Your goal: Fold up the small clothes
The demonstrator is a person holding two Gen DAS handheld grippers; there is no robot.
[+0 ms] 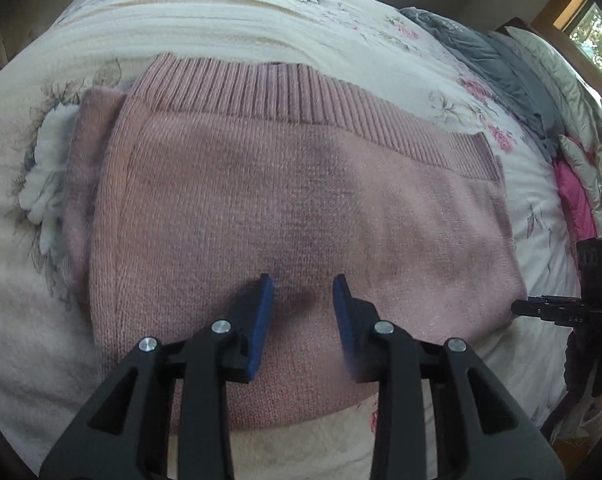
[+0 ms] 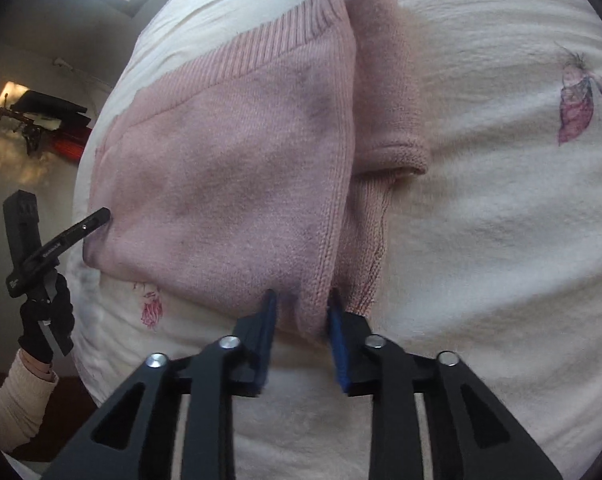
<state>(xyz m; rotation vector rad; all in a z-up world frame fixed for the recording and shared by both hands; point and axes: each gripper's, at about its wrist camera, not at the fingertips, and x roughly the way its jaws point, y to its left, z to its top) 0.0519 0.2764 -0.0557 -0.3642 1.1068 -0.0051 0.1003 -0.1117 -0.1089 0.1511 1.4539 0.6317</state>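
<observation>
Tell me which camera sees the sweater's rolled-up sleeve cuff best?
The right wrist view. There the pink knitted sweater's rolled sleeve cuff lies in plain sight beside the folded body, on the floral cream blanket. The left wrist view shows only a blurry pink sleeve edge poking out at the sweater's left; the cuff itself cannot be made out.

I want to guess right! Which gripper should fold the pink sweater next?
Probably right: the right gripper stands open around the pink sweater edge. The left gripper is open over its middle.

Floral white bedspread (image 1: 221,12), grey blanket (image 1: 513,68), pink quilt (image 1: 577,196), window (image 1: 593,36).
</observation>
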